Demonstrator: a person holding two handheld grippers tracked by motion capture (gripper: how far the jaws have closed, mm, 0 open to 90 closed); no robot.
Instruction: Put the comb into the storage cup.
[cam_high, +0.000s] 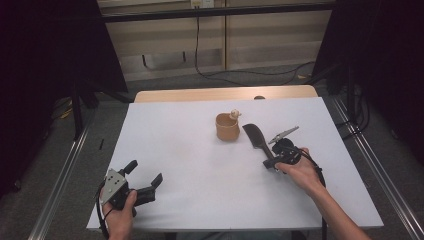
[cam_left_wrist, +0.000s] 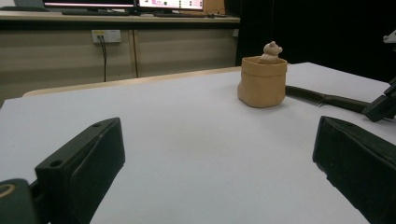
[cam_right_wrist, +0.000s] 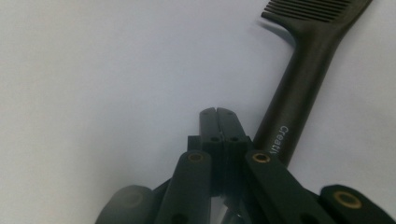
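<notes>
Pickup of the comb (cam_right_wrist: 299, 88) looks like the step in hand, nothing gripped yet tbh. Right gripper (cam_right_wrist: 218, 114) is pressed together with nothing between the jaws; the comb's handle lies just beside its tip, teeth further ahead. Jaws would need spreading and shifting over that handle. Left gripper (cam_high: 145, 175) is held spread, well apart from it.

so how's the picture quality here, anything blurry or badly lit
High view: dim and a bit soft, dark at both sides, though the white table reads evenly with no glare. Left gripper view: the tan pot is fairly sharp, while the near black jaws are blurred. Right gripper view: the comb is sharp with its lettering readable, the bottom of the gripper is out of focus, and the left side darkens.
</notes>
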